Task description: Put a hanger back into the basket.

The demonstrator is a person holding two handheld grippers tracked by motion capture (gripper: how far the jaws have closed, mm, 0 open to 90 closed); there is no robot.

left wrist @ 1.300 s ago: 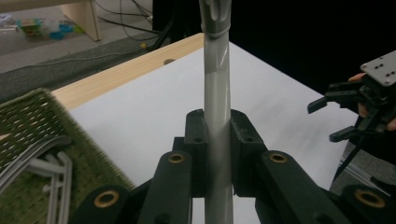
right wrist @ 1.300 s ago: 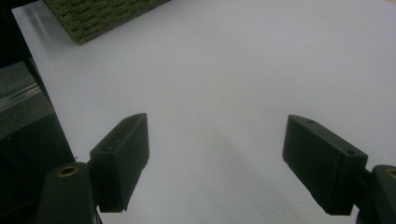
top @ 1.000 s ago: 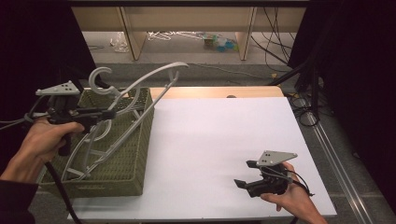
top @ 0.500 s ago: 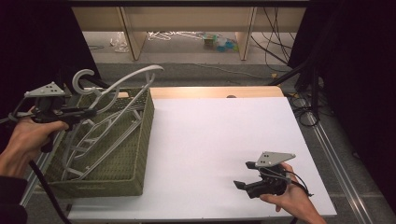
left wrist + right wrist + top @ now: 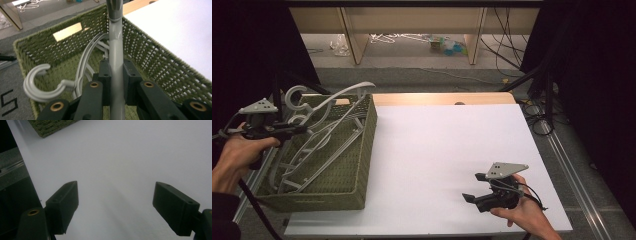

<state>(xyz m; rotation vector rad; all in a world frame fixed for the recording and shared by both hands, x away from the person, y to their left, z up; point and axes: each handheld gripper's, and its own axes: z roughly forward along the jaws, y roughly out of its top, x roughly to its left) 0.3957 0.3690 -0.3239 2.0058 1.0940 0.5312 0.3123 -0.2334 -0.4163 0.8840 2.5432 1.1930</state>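
A green woven basket (image 5: 357,165) stands at the table's left edge with several grey plastic hangers (image 5: 319,150) lying in it. My left gripper (image 5: 303,130) hovers over the basket's left side, shut on the bar of another grey hanger (image 5: 343,93). That hanger arches up over the basket's far rim. In the left gripper view the jaws (image 5: 116,75) clamp the hanger's bar (image 5: 115,47), and a hook (image 5: 37,86) of a lying hanger curls over the basket (image 5: 160,62). My right gripper (image 5: 475,187) rests low at the front right, open, with the white tabletop (image 5: 125,157) between its jaws (image 5: 115,202).
The white tabletop (image 5: 452,145) stretches from the basket to the right edge. A wooden strip (image 5: 442,98) runs along its back. Beyond it are shelf legs and loose clutter (image 5: 412,39) on the floor. Cables and a rail (image 5: 562,145) lie at the right.
My left gripper has moved left and down with the hanger, bringing it lower over the basket. The right gripper has stayed in place.
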